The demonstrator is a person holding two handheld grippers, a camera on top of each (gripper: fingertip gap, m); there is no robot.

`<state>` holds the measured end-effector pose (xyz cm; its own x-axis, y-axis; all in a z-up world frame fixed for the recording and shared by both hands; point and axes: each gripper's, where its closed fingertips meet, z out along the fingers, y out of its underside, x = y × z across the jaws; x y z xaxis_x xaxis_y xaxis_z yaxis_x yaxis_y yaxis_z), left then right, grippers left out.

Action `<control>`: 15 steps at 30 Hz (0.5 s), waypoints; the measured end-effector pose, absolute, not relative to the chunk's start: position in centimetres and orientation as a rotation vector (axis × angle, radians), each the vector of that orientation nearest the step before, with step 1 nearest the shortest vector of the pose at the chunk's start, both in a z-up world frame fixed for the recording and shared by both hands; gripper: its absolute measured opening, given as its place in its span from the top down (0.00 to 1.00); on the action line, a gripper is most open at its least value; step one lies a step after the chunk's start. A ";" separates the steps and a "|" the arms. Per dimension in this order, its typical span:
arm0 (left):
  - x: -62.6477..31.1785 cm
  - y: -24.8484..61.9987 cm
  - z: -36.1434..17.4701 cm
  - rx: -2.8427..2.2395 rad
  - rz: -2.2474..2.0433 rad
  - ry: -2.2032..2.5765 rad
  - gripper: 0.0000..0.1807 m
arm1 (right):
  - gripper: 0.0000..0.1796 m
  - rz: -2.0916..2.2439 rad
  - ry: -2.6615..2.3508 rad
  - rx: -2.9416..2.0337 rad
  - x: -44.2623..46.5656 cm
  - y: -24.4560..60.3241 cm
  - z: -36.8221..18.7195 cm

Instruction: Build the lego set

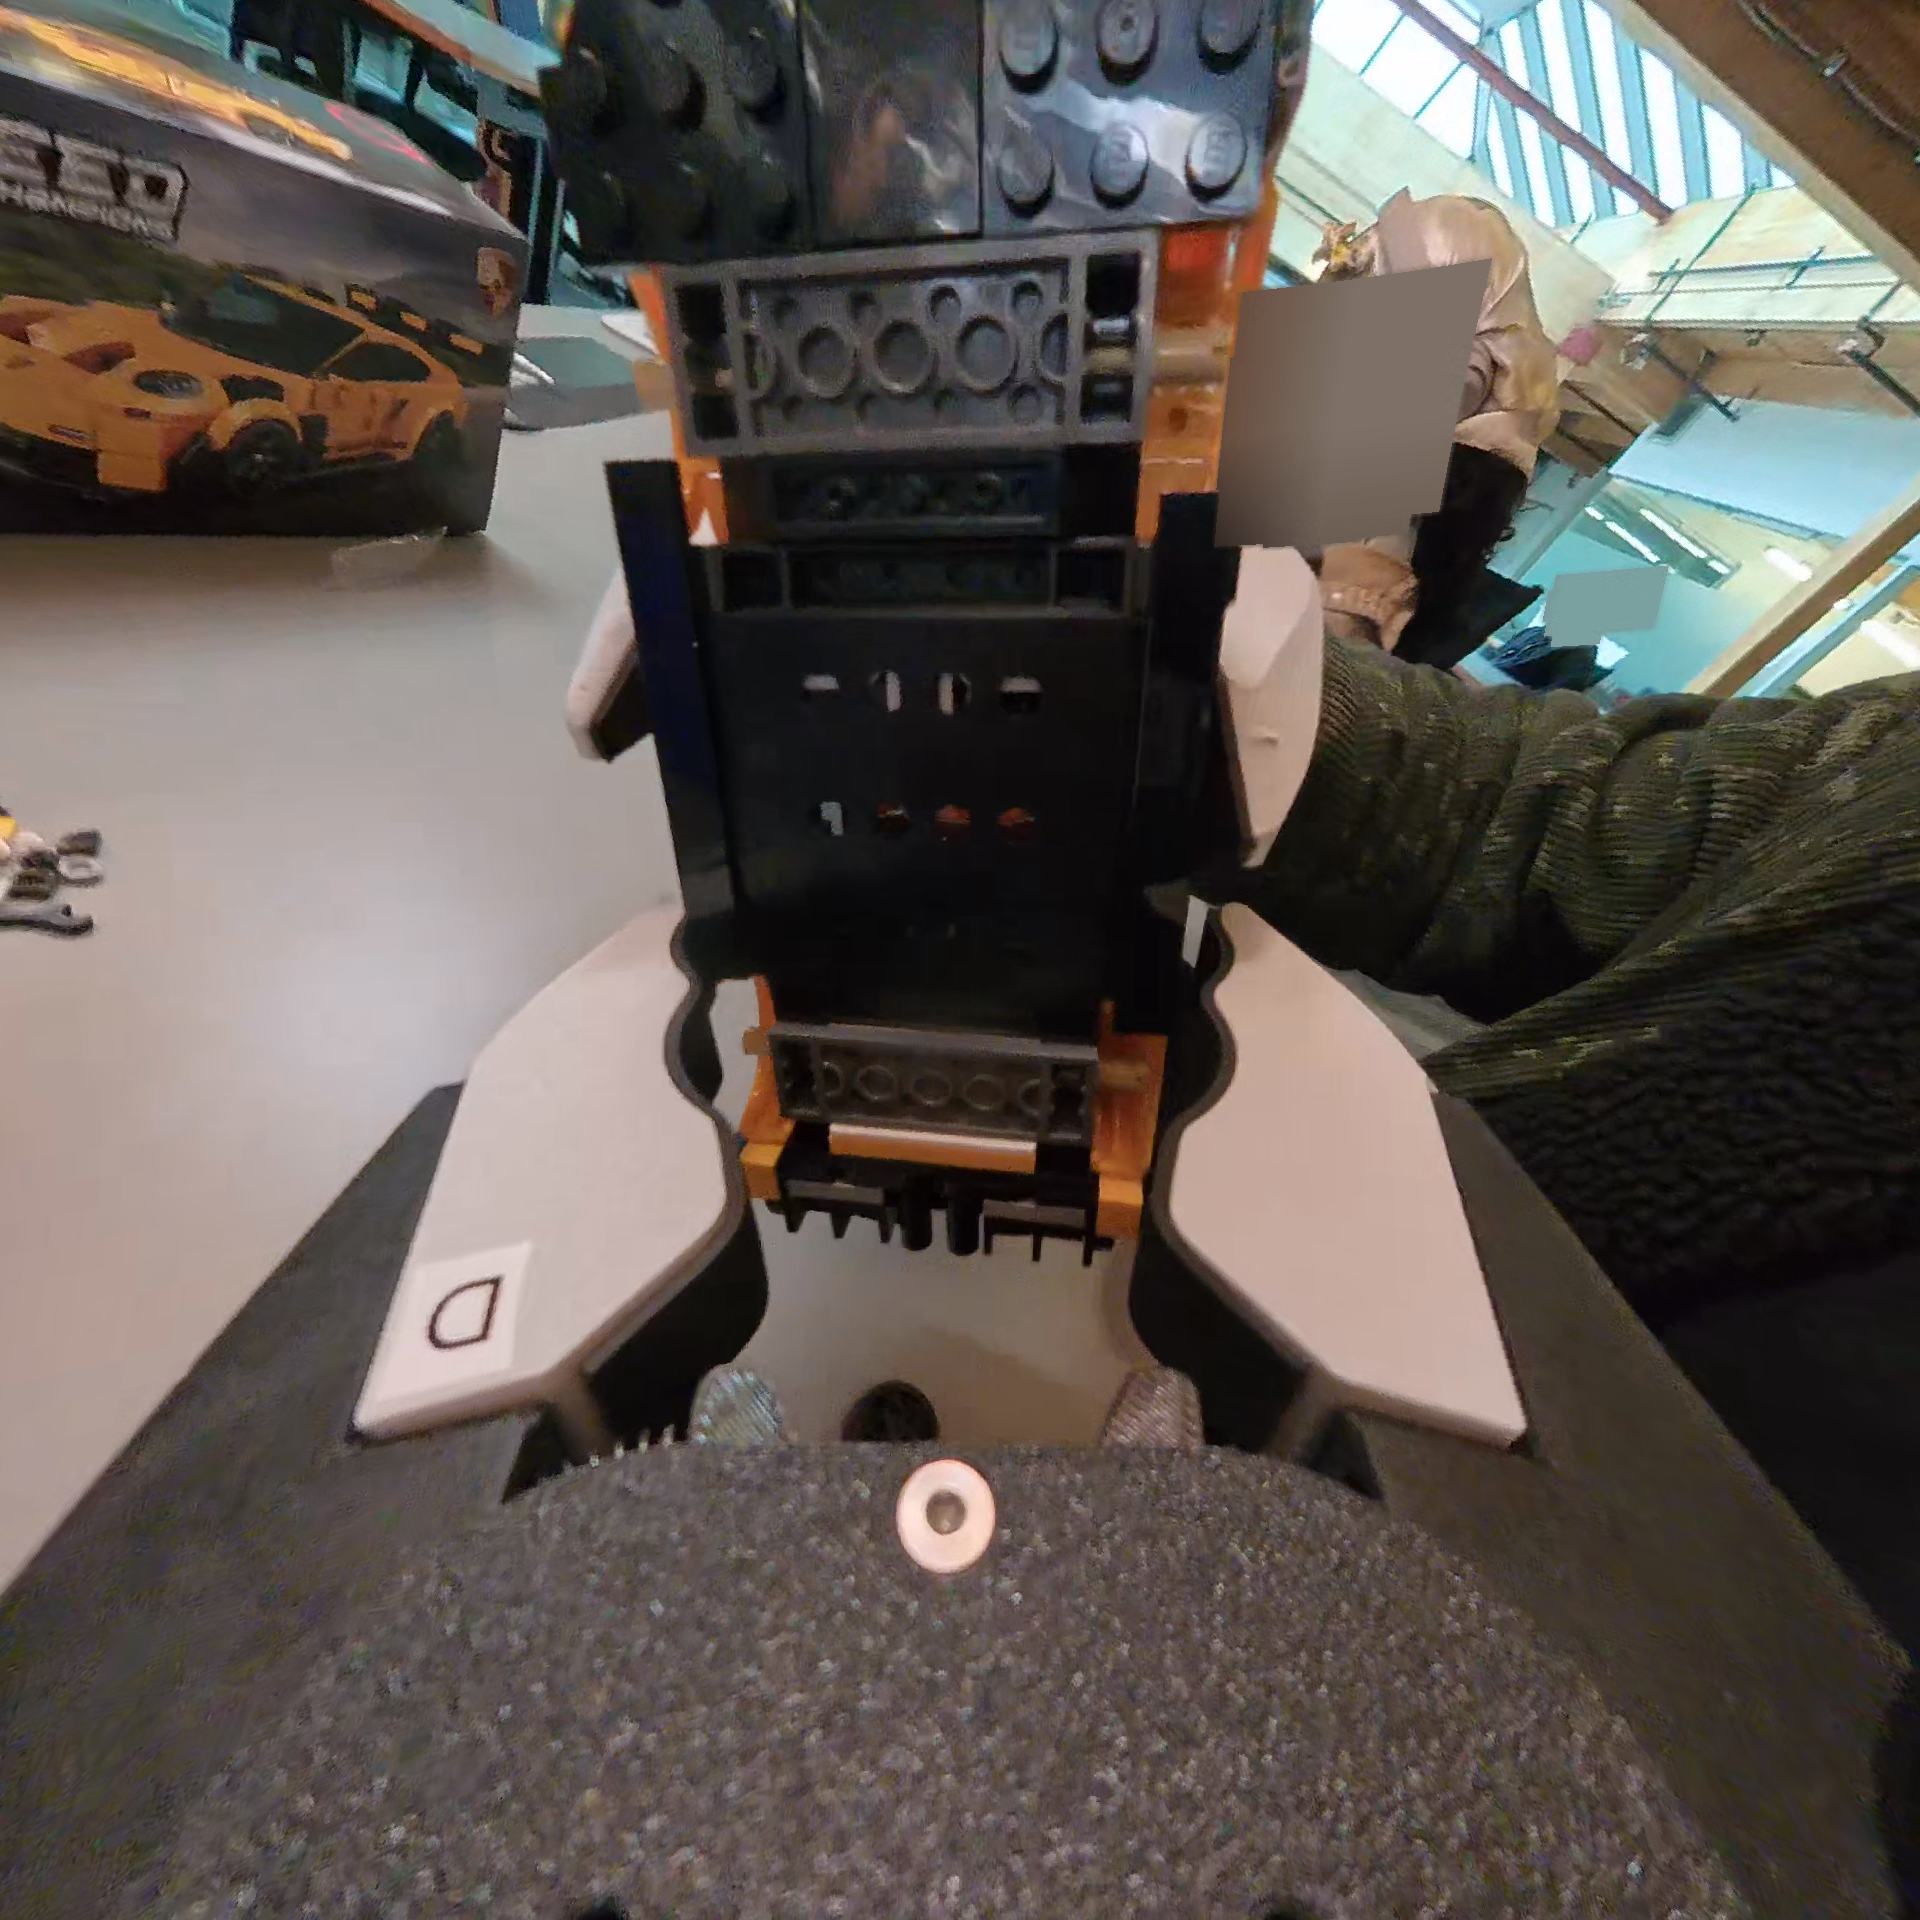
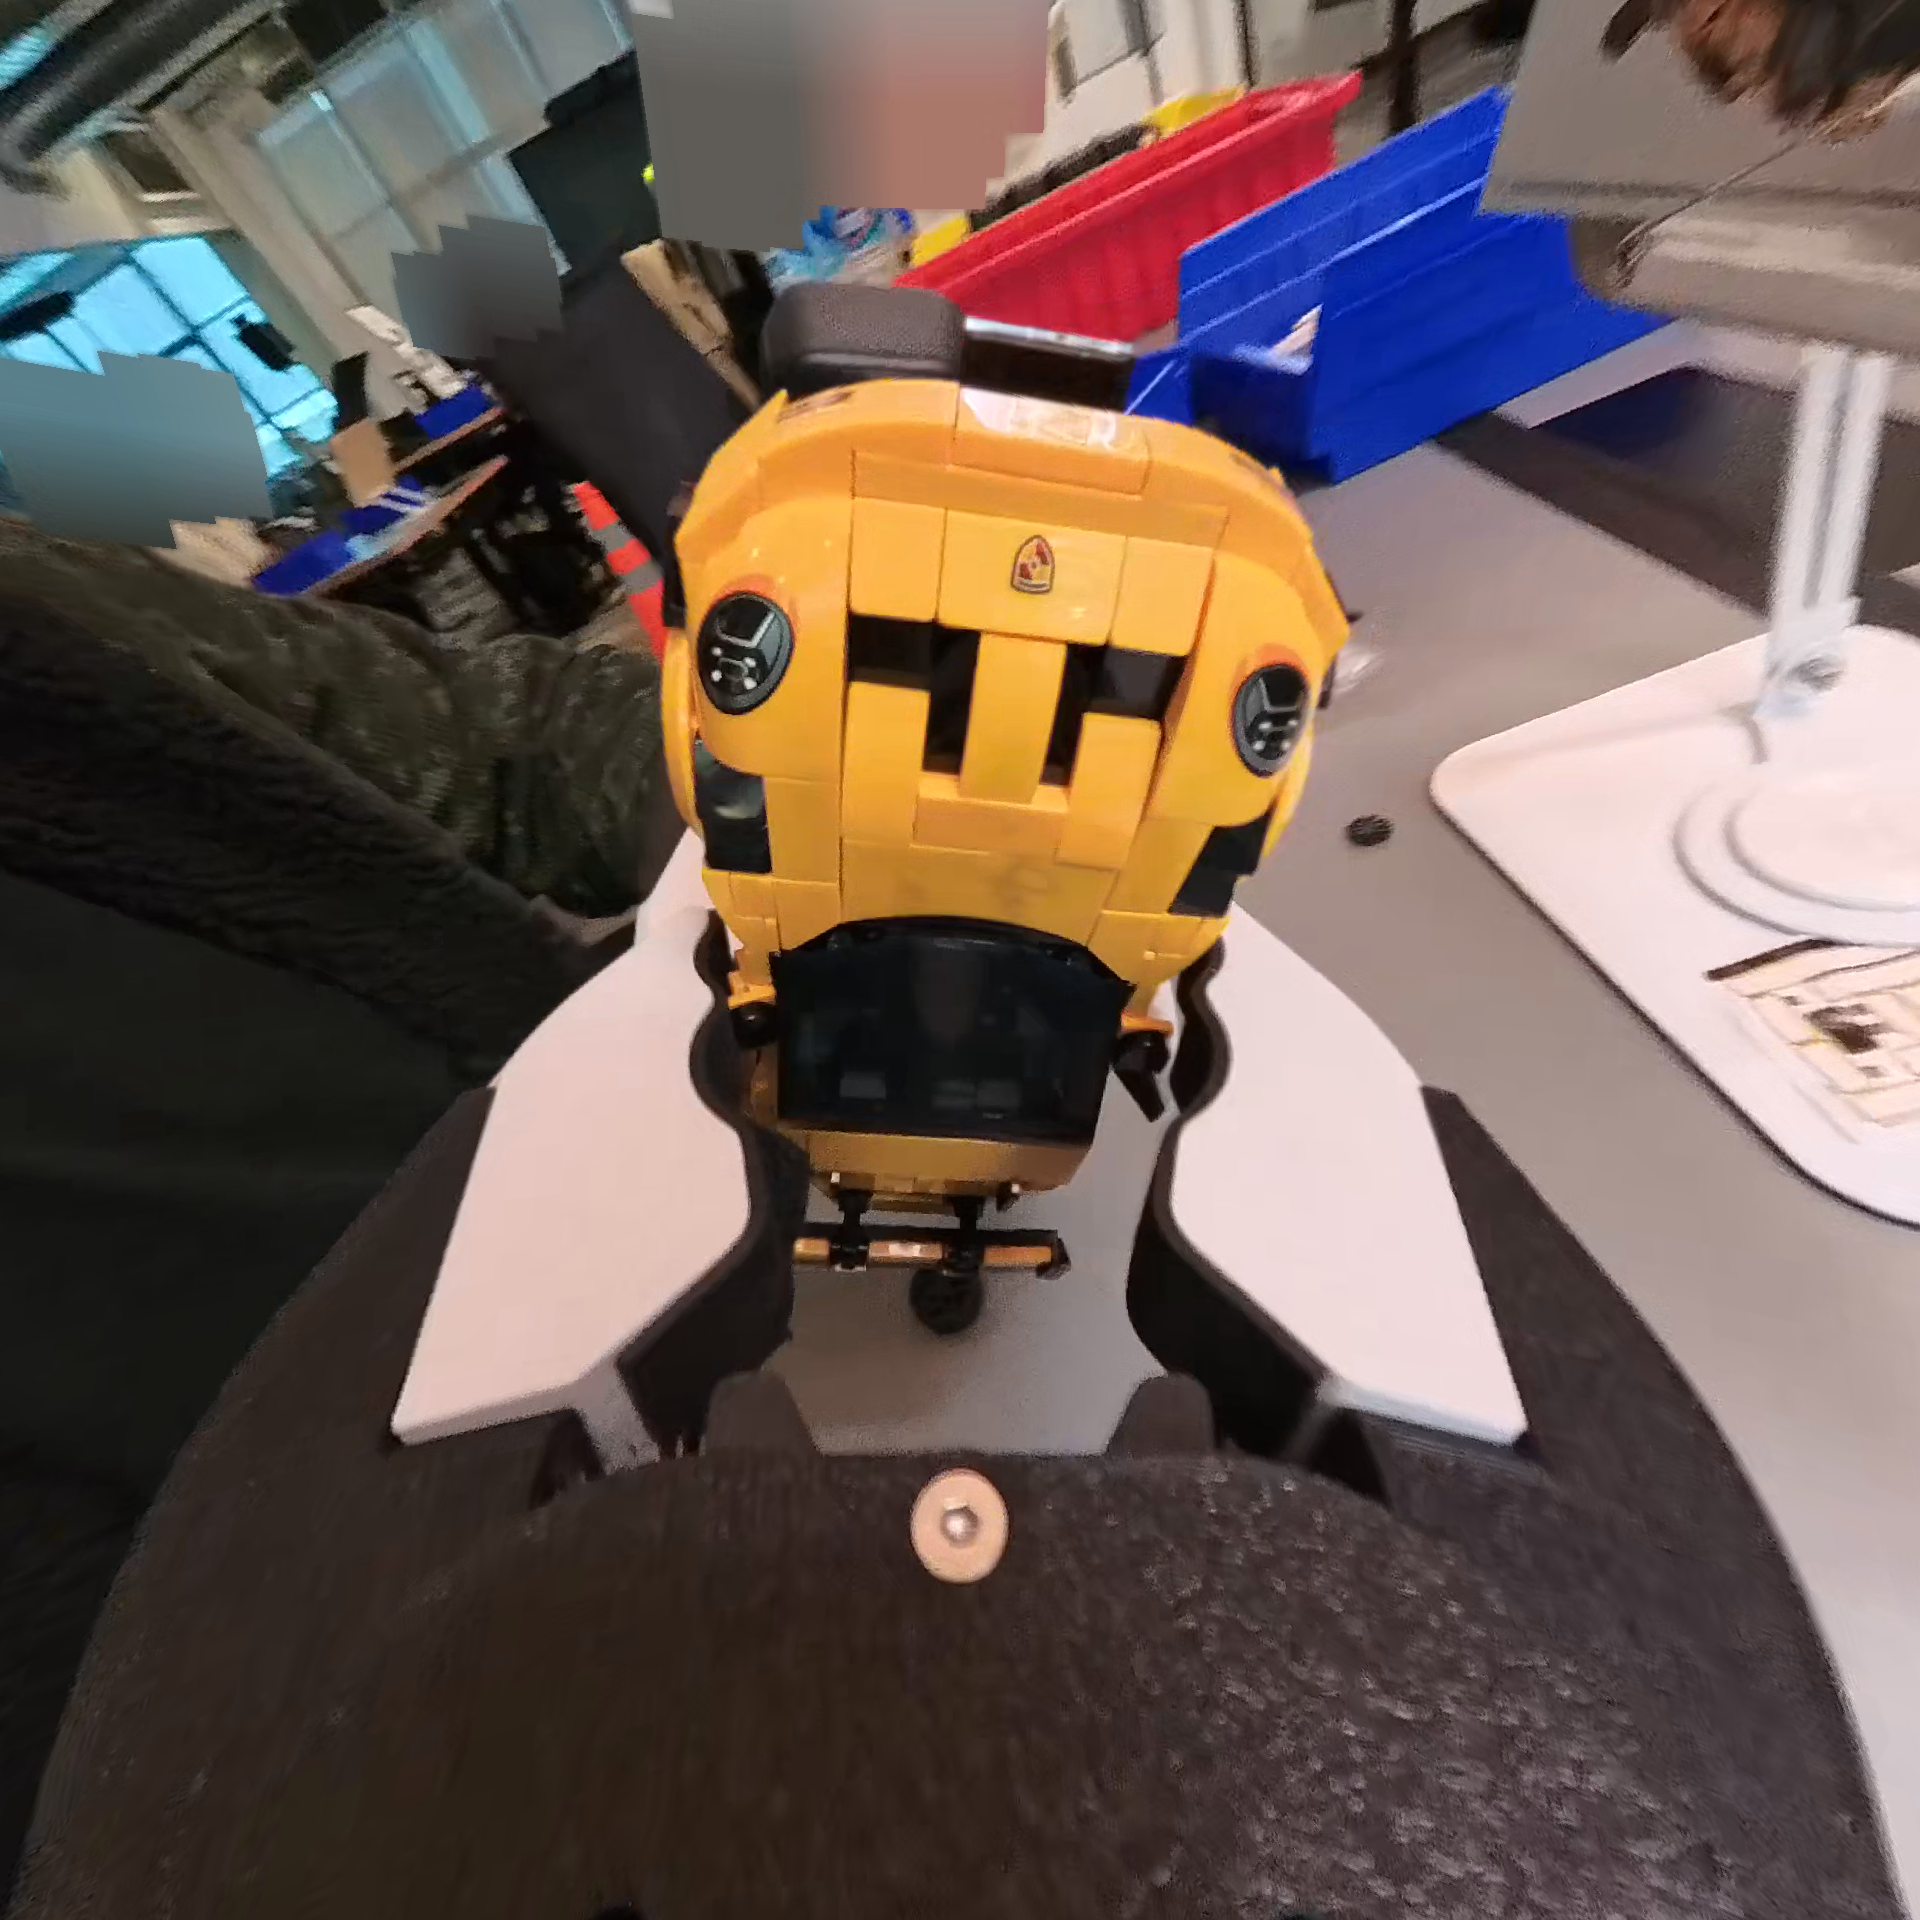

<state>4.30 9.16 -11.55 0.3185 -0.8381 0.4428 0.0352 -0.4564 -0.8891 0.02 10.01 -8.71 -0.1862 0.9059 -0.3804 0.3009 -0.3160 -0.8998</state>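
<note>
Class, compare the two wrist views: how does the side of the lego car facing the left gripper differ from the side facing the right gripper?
The left gripper faces the lego car from below: a flat black and grey underside with holes and exposed stud sockets. The right gripper faces its top: smooth yellow bodywork, round headlights and a dark windscreen. Orange shows only at the underside's edges, while yellow covers most of the top. Both grippers are shut on the same car, lengthwise between their fingers.

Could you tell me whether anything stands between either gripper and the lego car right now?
Nothing does: the left gripper is shut on the lego car seen from its underside, and the right gripper is shut on it from the top side.
</note>
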 end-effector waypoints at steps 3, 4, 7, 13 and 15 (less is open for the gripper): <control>3.6 9.1 -12.0 -1.761 -1.277 0.667 0.54 | 0.54 1.630 -1.434 -1.608 -0.7 9.9 -9.3; 3.4 9.0 -12.2 -1.775 -1.279 0.672 0.54 | 0.54 1.671 -1.447 -1.613 -0.9 9.8 -9.4; 2.4 8.3 -12.3 -1.803 -1.292 0.689 0.51 | 0.54 1.787 -1.461 -1.631 -1.0 10.1 -9.9; 0.3 7.6 -13.5 -1.866 -1.369 0.636 0.55 | 0.54 1.974 -1.344 -1.741 -1.8 11.1 -12.1; -0.4 8.0 -14.3 -1.903 -1.348 0.629 0.55 | 0.54 2.004 -1.324 -1.779 -2.1 11.2 -12.8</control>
<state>-0.36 8.02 -14.33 0.3372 -0.7290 0.5957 0.0119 -0.6294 -0.7770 -2.07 11.22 -12.82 -0.2841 0.6264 -0.7259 0.4220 -0.5981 -0.6813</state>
